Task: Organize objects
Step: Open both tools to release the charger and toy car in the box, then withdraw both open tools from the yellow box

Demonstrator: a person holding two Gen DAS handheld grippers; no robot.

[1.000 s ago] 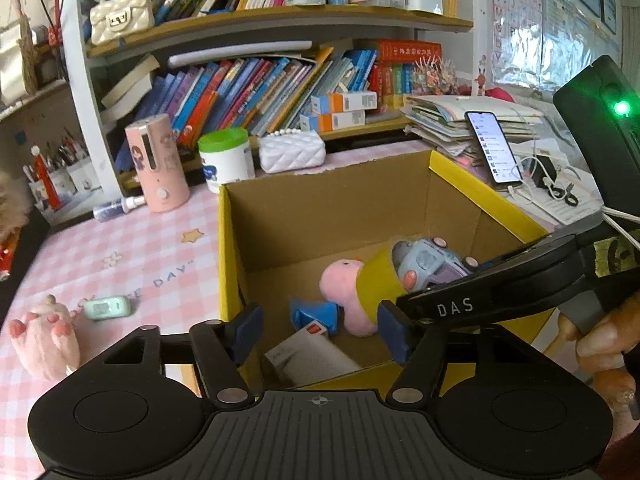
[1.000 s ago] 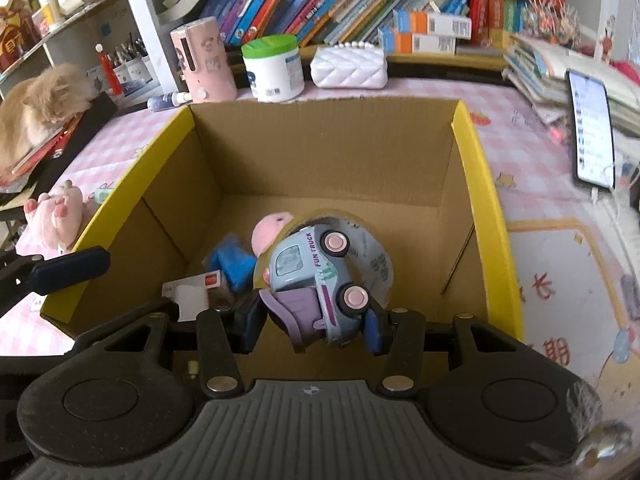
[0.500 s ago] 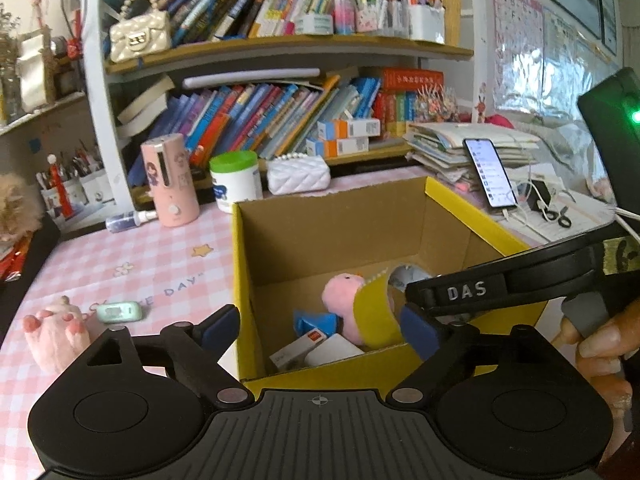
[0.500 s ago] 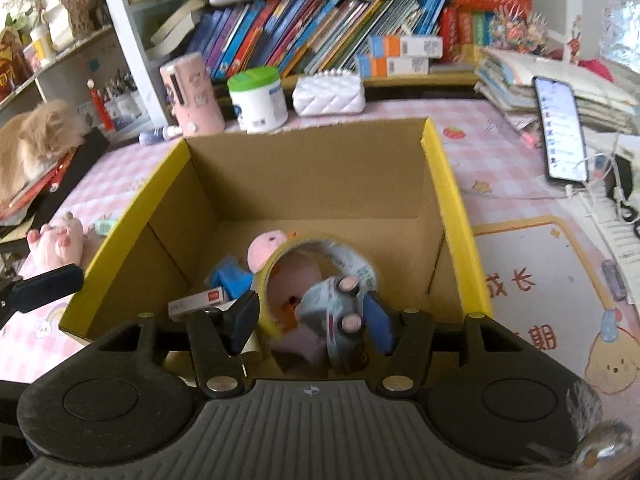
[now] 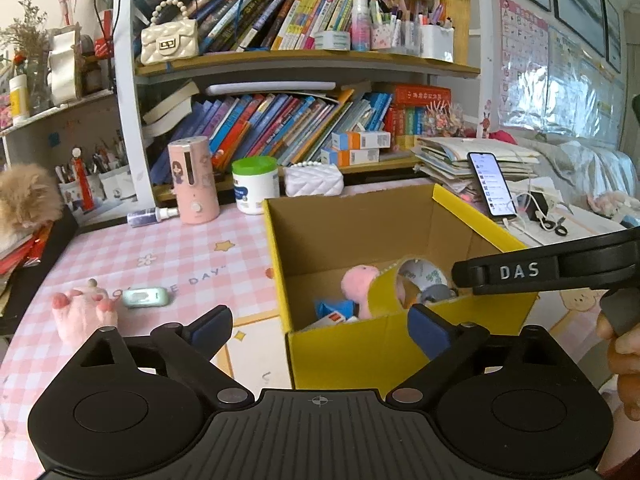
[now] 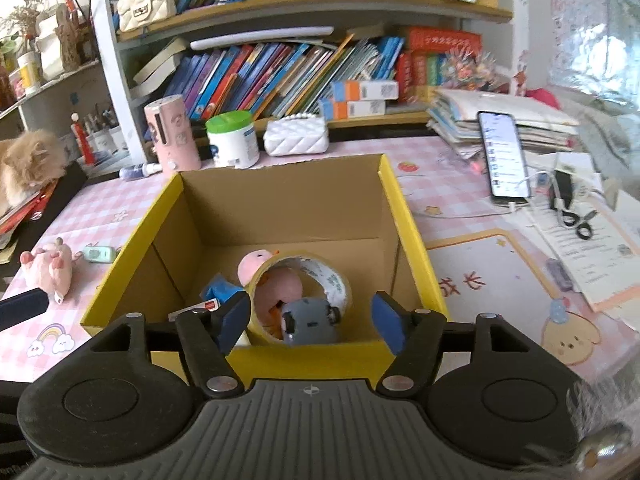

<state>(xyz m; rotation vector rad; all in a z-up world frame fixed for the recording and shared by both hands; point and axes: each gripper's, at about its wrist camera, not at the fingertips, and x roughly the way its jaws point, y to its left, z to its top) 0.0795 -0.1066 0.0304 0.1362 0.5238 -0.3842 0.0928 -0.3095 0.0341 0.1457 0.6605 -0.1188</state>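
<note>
Right claw (image 6: pixel 310 318) opening above the toy car (image 6: pixel 309 322) inside the box (image 6: pixel 404 216).

Toy car (image 6: pixel 310 322) – half behind box wall (image 6: pixel 320 354)

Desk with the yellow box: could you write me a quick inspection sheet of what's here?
Surface: pink checked tablecloth.
Job's things: cardboard box holds a tape roll, pink plush, toy car, blue item and small carton. Outside, on its left: pink paw plush, mint green gadget.
Clutter: pink canister, green-lidded tub, white quilted purse, phone, scissors, papers.
Grippers: left tool and right tool both opening, nothing between the fingers.
Cables: white cable at the phone.
Surroundings: crowded bookshelves; furry animal at the left edge.
</note>
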